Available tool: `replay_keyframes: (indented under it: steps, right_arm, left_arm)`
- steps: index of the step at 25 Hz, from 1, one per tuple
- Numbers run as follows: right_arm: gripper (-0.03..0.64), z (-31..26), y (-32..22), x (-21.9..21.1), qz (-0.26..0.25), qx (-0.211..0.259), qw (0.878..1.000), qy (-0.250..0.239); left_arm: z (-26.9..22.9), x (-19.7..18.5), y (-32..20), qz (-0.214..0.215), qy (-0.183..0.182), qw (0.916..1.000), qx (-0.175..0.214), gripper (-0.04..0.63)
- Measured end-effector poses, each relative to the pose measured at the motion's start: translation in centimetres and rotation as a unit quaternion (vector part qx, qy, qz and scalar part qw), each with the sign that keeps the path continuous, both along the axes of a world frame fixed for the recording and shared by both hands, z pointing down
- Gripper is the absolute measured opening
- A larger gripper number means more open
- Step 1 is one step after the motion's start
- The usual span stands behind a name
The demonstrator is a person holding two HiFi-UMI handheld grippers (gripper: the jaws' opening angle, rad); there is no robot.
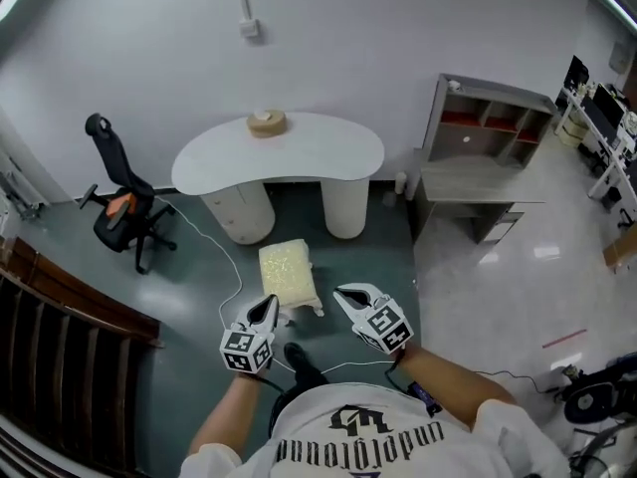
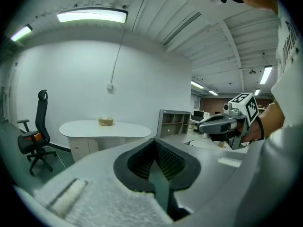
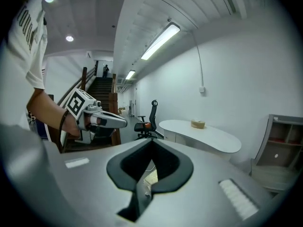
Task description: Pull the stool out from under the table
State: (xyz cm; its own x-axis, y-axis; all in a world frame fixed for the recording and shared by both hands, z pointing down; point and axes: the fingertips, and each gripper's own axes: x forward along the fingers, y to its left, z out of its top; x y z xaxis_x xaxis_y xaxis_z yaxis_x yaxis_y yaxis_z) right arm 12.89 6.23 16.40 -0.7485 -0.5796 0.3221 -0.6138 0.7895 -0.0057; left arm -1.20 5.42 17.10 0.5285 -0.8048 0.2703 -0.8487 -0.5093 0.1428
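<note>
Stool (image 1: 289, 275) stands on the floor clear of the table (image 1: 279, 152), just ahead of and between the 2 sets of jaws, touching neither. Left gripper (image 1: 270, 303) and right gripper (image 1: 340, 293) are both clenched on nothing — pull judged complete, no grasp needed.

Pale yellow cushion, faintly mottled, on the stool (image 1: 288, 274), and white legs under it. The counter (image 1: 309, 157) is plain white, and the tape roll (image 1: 267, 122) on it is tan. The office chair (image 1: 124, 202) is black with an orange patch at the seat. The floor (image 1: 189, 337) is dark teal here, going glossy pale grey off to the right. The shelf unit (image 1: 488, 167) is grey, with red inside the upper cubbies. The left claw (image 1: 269, 303) and right claw (image 1: 345, 293) are pale grey with black lining, each cube carrying black-and-white square markers. The shirt (image 1: 368, 441) is white with black lettering.
</note>
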Motion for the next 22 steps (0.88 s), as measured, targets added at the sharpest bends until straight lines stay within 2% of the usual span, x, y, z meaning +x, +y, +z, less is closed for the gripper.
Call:
replay_keyframes:
  steps: [5,9,14,18,22]
  right_arm:
    - [0.0,-2.3,2.8,1.7,-0.001,0.012,1.0,-0.01]
    - [0.0,-3.2,5.0,2.6,-0.004,0.013,1.0,-0.016]
    - [0.001,-4.2,8.0,2.6,-0.009,0.015,1.0,-0.023]
    - [0.001,-4.6,9.8,2.5,0.001,0.018,1.0,-0.024]
    - [0.001,-4.4,11.6,2.0,0.019,0.017,0.999,-0.022]
  left_arm:
    - [-3.3,2.2,2.6,0.019,-0.013,0.9994,0.024,0.008]
    - [-5.4,3.1,5.5,0.027,-0.009,0.999,0.034,0.008]
    - [-5.9,2.2,9.7,0.041,-0.002,0.9989,0.022,0.008]
    - [-6.1,1.5,10.5,0.048,0.006,0.9987,0.018,0.008]
    - [-6.2,1.5,11.5,0.079,-0.004,0.9966,0.023,0.008]
